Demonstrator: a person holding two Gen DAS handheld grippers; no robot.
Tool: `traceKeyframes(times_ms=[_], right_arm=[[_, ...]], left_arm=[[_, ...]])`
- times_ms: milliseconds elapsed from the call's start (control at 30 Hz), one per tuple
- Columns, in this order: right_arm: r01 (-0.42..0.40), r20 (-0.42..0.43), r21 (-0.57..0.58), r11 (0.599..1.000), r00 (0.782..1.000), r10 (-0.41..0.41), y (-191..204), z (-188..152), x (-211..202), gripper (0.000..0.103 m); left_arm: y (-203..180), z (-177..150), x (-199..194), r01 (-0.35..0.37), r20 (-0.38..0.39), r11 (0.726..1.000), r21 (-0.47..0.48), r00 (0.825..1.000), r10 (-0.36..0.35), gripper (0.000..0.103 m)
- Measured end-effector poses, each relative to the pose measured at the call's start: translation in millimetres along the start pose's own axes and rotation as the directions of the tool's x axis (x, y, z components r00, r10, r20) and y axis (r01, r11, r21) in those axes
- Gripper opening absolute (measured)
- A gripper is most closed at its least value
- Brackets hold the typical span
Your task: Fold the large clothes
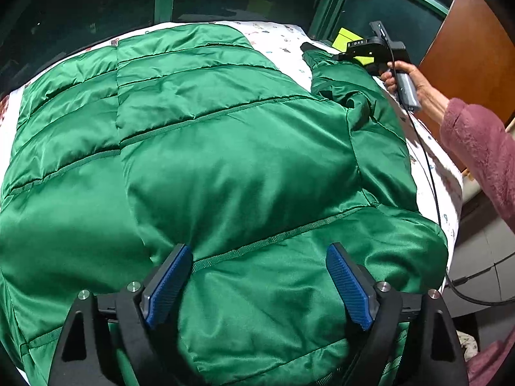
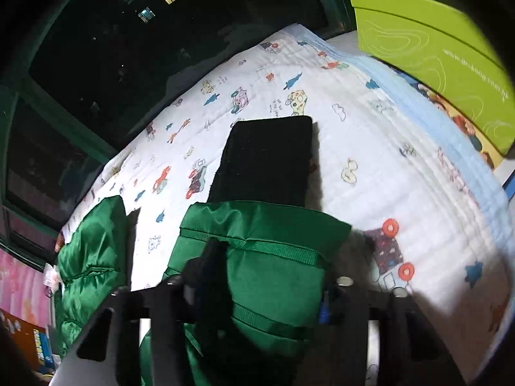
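bedspread (image 2: 370, 148), green jacket (image 1: 209, 160), spread left gripper (image 1: 257, 280)

Indoor light from above puts sheen on the green puffer jacket (image 1: 225, 148); windows (image 2: 80, 64) are black. Fisheye bends and darkens edges; the right view's near foreground blurs in shadow.

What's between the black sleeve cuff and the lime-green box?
In the right wrist view, only printed bedsheet separates the black cuff from the lime-green box; nothing else lies on that stretch.
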State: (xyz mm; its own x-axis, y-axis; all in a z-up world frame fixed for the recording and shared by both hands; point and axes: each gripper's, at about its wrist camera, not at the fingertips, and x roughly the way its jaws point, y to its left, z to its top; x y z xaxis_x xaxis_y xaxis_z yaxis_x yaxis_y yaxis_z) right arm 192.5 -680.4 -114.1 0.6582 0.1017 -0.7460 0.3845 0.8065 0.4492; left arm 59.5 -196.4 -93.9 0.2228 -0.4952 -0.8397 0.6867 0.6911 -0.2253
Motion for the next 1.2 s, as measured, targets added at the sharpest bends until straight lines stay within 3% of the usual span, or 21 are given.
traceKeyframes(times_ms=[33,100,267,367,433,567,667,733,867,933,1000,1033,1100,1133,1200], right_arm=[[0.005,0.002,0.001,1.0,1.0,-0.005,-1.2,0.0,-3.4,0.032],[0.018,0.031,-0.014,1.0,0.999,-0.017,1.8,3.0,-16.8,0.024],[0.148,0.212,-0.053,0.988,0.968,-0.134,2.5,5.7,-71.2,0.02],[0.228,0.146,-0.016,0.974,0.964,-0.223,-25.7,-3.0,-53.0,0.02],[0.222,0.091,0.024,0.975,0.97,-0.224,-47.7,-11.3,-37.5,0.026],[0.165,0.079,0.082,0.983,0.982,-0.172,-62.6,-8.8,-48.2,0.037],[0.262,0.101,-0.013,0.965,0.96,-0.26,-39.5,-6.5,-68.8,0.04],[0.334,0.142,-0.095,0.938,0.937,-0.319,-12.0,-12.3,-82.1,0.046],[0.37,0.222,-0.227,0.901,0.92,-0.322,40.0,-34.7,-102.4,0.063],[0.299,0.184,-0.313,0.902,0.95,-0.251,62.1,-49.8,-100.2,0.066],[0.191,0.075,-0.387,0.902,0.982,-0.176,78.2,-66.9,-87.1,0.066],[0.158,0.027,-0.421,0.893,0.987,-0.161,85.3,-76.7,-78.9,0.066],[0.12,-0.069,-0.477,0.871,0.982,-0.173,93.4,-96.7,-60.3,0.066],[0.127,-0.134,-0.524,0.842,0.964,-0.229,95.2,-109.0,-42.6,0.066],[0.175,-0.157,-0.577,0.798,0.935,-0.319,96.0,-122.0,-25.9,0.066]], left_arm=[[-0.5,-0.1,0.3,-0.002,-0.001,1.0,0.002,1.0,0.002,0.094],[-2.8,0.3,0.9,-0.007,-0.003,1.0,0.011,1.0,0.007,0.094],[-4.0,-0.4,2.5,-0.002,0.008,1.0,0.022,1.0,0.001,0.096],[-6.3,-1.6,4.2,-0.006,0.014,0.999,0.038,1.0,0.005,0.1],[-7.2,-1.6,4.3,-0.011,0.01,0.999,0.044,1.0,0.01,0.1],[-5.9,-0.2,5.2,-0.002,0.002,0.999,0.036,1.0,0.002,0.102],[-5.6,0.5,5.1,-0.008,0.002,1.0,0.028,1.0,0.008,0.102],[-6.3,0.6,4.7,-0.015,0.003,1.0,0.026,1.0,0.015,0.102],[-6.6,-2.3,3.1,-0.018,0.014,0.999,0.029,1.0,0.017,0.102],[-6.9,-4.3,2.6,-0.015,0.022,0.999,0.03,1.0,0.014,0.103],[-7.2,-6.9,1.7,-0.014,0.029,0.999,0.03,0.999,0.013,0.103],[-7.4,-8.1,1.4,-0.015,0.033,0.999,0.032,0.999,0.014,0.103],[-8.2,-9.8,-0.1,-0.015,0.03,0.999,0.038,0.999,0.014,0.103],[-8.3,-9.6,-1.1,-0.012,0.024,0.999,0.038,1.0,0.011,0.103],[-7.0,-8.5,-4.5,0.003,-0.001,1.0,0.03,1.0,-0.002,0.103]])
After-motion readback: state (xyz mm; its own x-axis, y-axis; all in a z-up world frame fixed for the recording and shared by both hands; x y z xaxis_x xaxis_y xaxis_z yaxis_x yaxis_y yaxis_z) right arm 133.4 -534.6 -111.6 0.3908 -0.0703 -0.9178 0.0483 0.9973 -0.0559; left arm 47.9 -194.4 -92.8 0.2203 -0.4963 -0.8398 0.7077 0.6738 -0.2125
